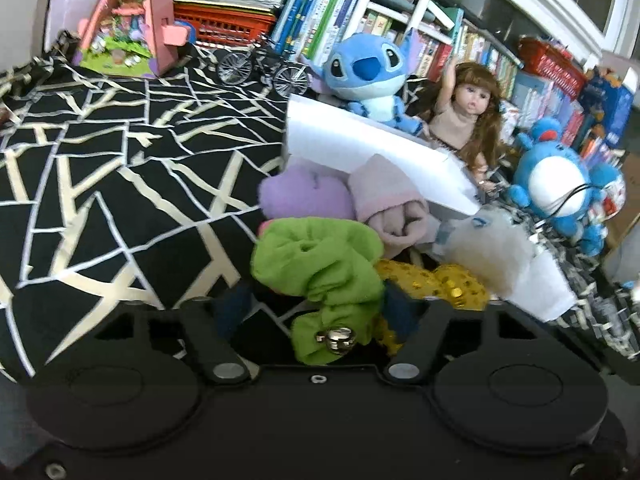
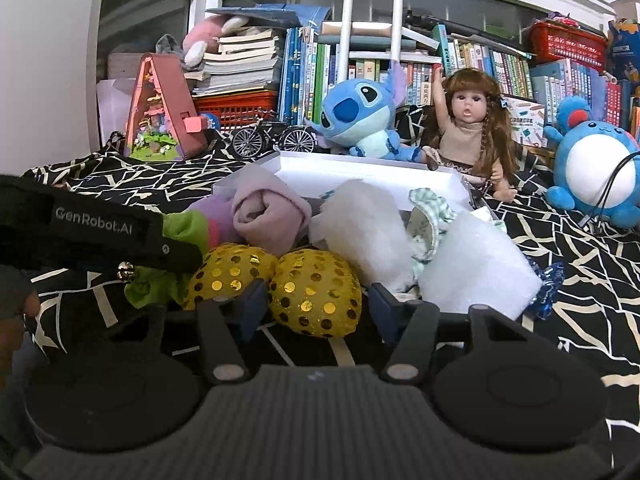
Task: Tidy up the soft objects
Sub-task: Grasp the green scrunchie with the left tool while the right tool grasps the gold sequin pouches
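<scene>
Black gold-lined cloth surface (image 2: 560, 240): we are pinching a green fabric scrunchie (image 1: 320, 264) in left gripper (image 1: 316, 304) fingers, right gripper (image 2: 316, 300) fingers closing around a yellow sequinned ball (image 2: 316, 292); next, lifting both into the white box (image 2: 360, 172).

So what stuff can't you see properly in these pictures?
- Inside of the white box: both views; the rolled pink cloth and white fluffy piece sit in front.
- Right sequin ball: left wrist view; the green cloth covers its left part.
- Green cloth's middle: right wrist view; the left gripper hides it.
- Book titles: both views; too small.
- Blue round plush: right wrist view; cut by the right edge.
</scene>
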Available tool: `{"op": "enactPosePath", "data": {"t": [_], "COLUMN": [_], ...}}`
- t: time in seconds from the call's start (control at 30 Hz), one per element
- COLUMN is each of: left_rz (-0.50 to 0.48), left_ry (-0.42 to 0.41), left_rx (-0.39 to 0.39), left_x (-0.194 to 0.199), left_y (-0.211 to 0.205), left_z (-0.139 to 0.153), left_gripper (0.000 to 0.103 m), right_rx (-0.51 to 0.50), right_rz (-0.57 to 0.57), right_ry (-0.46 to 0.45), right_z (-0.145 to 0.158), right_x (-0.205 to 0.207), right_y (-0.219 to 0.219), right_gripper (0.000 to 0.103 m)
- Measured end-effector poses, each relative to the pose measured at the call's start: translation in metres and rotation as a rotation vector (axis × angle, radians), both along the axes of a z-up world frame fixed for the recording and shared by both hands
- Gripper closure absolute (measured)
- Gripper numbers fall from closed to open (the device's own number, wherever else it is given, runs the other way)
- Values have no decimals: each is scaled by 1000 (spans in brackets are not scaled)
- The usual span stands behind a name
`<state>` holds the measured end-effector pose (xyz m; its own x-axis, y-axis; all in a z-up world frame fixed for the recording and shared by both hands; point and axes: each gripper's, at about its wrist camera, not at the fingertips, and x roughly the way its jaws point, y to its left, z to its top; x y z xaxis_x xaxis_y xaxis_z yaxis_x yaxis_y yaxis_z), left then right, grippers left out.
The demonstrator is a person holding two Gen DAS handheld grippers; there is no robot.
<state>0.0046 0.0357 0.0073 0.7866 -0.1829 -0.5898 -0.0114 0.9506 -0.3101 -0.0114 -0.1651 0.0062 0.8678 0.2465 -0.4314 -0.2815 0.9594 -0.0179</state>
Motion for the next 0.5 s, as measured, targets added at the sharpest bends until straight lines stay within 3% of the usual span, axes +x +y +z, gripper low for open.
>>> {"op": "enactPosePath", "data": {"t": [0.03, 0.1, 0.2, 0.33, 0.4, 0.5], "left_rz": [-8, -27, -49, -65, -66, -65], "left_ry": [-3, 3, 6, -5, -9, -15], "left_rx": [-19, -67, -109, -90, -77, -59], "left_x": [1, 2, 5, 5, 5, 3], "left_y": [1, 5, 6, 1, -1, -2], "left_z": [0, -1, -3, -2, -1, 2], "left_gripper": [53, 68, 73, 77, 79, 80], "right_rx": [1, 8, 33, 70, 96, 134], "right_rz": [4, 10, 18, 27, 27, 24], "right_ry": [3, 12, 34, 56, 70, 82], "right_z": [0, -1, -3, -4, -3, 2], "right_x": [1, 4, 9, 14, 15, 14], "right_y": [0, -1, -3, -8, -9, -12], "right_gripper": [41, 41, 39, 39, 49, 56]}}
